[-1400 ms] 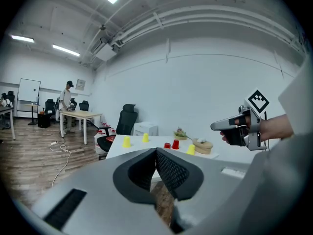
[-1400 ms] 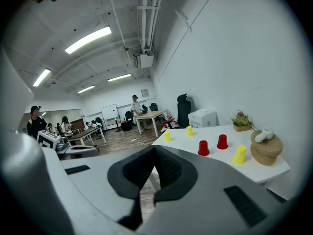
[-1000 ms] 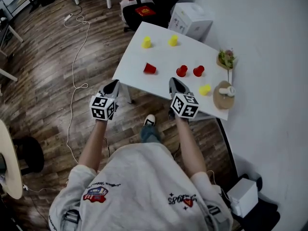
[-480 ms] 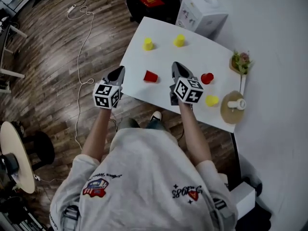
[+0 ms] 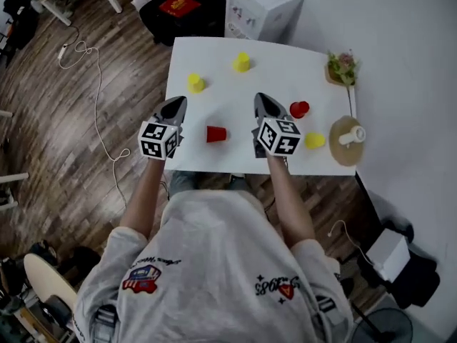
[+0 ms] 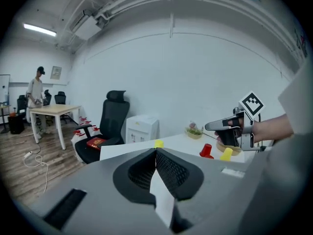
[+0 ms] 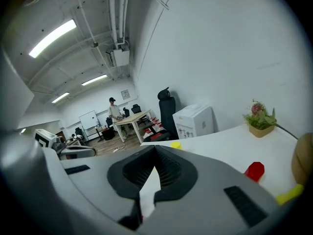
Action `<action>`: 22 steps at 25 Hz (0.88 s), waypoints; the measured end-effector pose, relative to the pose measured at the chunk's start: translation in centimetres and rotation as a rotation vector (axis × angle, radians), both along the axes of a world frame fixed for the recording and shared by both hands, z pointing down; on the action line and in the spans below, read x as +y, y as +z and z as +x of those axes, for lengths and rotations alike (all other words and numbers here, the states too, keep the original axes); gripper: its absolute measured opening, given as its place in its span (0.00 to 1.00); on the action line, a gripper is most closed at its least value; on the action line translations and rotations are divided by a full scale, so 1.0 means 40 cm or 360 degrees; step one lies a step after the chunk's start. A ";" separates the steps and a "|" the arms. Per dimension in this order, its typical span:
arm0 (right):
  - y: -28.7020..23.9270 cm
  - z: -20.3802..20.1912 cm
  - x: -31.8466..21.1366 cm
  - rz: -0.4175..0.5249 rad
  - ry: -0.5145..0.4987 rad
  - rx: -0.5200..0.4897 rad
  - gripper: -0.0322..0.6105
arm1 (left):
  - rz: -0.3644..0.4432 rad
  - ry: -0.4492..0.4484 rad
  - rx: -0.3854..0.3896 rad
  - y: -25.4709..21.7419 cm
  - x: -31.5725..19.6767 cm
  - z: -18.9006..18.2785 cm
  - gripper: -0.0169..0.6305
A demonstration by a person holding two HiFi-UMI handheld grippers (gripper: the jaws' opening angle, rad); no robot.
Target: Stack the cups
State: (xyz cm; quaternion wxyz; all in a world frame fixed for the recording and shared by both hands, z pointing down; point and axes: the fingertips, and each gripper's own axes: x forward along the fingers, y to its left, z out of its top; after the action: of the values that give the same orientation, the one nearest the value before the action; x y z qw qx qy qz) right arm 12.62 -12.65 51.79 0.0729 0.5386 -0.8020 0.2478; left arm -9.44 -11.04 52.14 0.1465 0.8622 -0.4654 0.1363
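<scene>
Cups are scattered on a white table (image 5: 228,159). Two yellow cups (image 5: 196,83) (image 5: 242,62) stand at the far left, a third yellow cup (image 5: 314,140) near the right front. One red cup (image 5: 216,133) lies on its side between the grippers; another red cup (image 5: 299,109) stands right of my right gripper (image 5: 263,98). That gripper hovers over the table, shut and empty (image 7: 155,148). My left gripper (image 5: 176,104) is at the table's left edge, also shut with nothing in it (image 6: 156,151). From it I see the red cup (image 6: 206,151) and the right gripper (image 6: 230,126).
A potted plant (image 5: 341,66) and a round cork board (image 5: 343,141) with a white object sit along the table's right side. A white appliance (image 5: 263,6) and a black chair (image 5: 175,6) stand behind the table. A person (image 6: 35,94) stands far back.
Both grippers have advanced from the table's near edge to over the table. The head view has swung, so the table looks squarer. The middle red cup is now hidden behind the right gripper.
</scene>
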 end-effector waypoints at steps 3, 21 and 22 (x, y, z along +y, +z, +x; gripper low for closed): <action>0.017 -0.003 -0.013 -0.0034 0.0177 0.0005 0.05 | 0.0019 0.0208 -0.0056 0.013 -0.061 -0.007 0.04; 0.273 -0.084 0.219 -0.0680 0.0986 -0.0315 0.37 | -0.0100 0.0826 0.0034 0.114 -0.159 -0.063 0.04; 0.296 -0.086 0.231 -0.0727 0.1041 -0.0372 0.42 | -0.0105 0.0828 0.0040 0.117 -0.163 -0.068 0.04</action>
State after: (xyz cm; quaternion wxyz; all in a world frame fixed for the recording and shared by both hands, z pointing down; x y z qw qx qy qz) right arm 9.20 -3.41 63.62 0.0164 0.7033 -0.5157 0.4891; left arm -12.17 -17.54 56.82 0.1403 0.9492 -0.2216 0.1739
